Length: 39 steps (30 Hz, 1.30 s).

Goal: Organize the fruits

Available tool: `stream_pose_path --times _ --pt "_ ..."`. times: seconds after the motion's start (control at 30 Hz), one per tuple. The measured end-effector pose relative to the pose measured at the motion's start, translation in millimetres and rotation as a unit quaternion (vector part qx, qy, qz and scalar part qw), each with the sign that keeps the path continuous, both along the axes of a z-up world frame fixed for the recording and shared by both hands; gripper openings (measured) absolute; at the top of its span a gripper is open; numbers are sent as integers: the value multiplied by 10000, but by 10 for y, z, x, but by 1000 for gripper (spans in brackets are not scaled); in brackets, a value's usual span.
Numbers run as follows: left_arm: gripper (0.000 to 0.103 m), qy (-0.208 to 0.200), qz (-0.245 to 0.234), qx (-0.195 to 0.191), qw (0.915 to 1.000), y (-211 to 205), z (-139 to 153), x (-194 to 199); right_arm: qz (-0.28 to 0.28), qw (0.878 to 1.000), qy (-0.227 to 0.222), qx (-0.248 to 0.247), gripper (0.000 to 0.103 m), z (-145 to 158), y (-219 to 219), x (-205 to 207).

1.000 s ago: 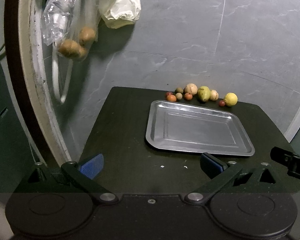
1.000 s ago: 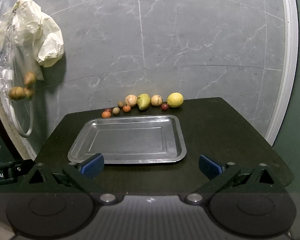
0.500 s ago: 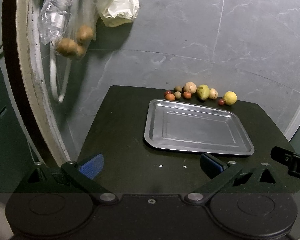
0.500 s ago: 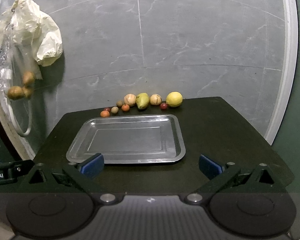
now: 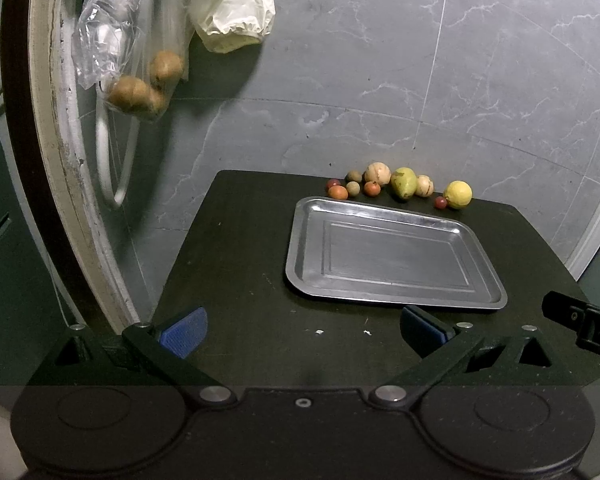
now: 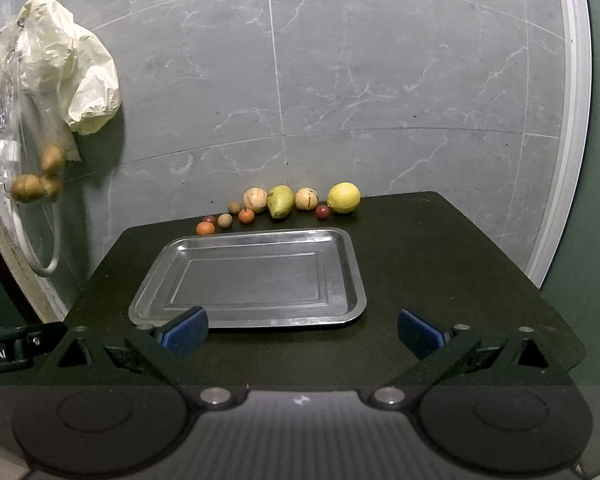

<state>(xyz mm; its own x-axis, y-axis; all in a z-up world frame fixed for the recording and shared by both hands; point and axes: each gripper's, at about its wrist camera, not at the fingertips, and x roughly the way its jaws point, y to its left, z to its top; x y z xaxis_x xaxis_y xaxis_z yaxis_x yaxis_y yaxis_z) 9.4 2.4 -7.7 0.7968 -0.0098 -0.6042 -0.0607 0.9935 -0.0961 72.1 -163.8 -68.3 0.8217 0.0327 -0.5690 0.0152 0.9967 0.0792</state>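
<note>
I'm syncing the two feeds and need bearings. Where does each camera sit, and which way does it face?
Left wrist: on the left gripper, low at the table's near left, facing the wall across the tray; its open fingers show.
Right wrist: on the right gripper, facing the wall across the same tray; its open fingers show.
Shared: tray, lemon, hanging bags.
</note>
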Motion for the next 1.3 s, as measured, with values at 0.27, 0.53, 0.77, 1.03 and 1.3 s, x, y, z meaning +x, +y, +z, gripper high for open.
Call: stream_pose_path --times 0.27,0.53,0.77,1.03,1.3 --pt "102 14 -11 7 10000 -14 -16 6 -5 10000 11 0 103 2 2 3" --pt "102 66 -21 11 10000 -5 -34 31 2 10000 42 -14 103 -14 22 24" --pt "102 200 22 46 9998 23 -47 121 221 9997 91 -49 103 -28 117 47" --pt "102 338 95 85 9993 -51 -71 333 367 9992 136 -41 103 -36 50 224" --pt "102 522 295 154 9981 -264 -123 719 539 9979 343 47 103 -159 -172 654"
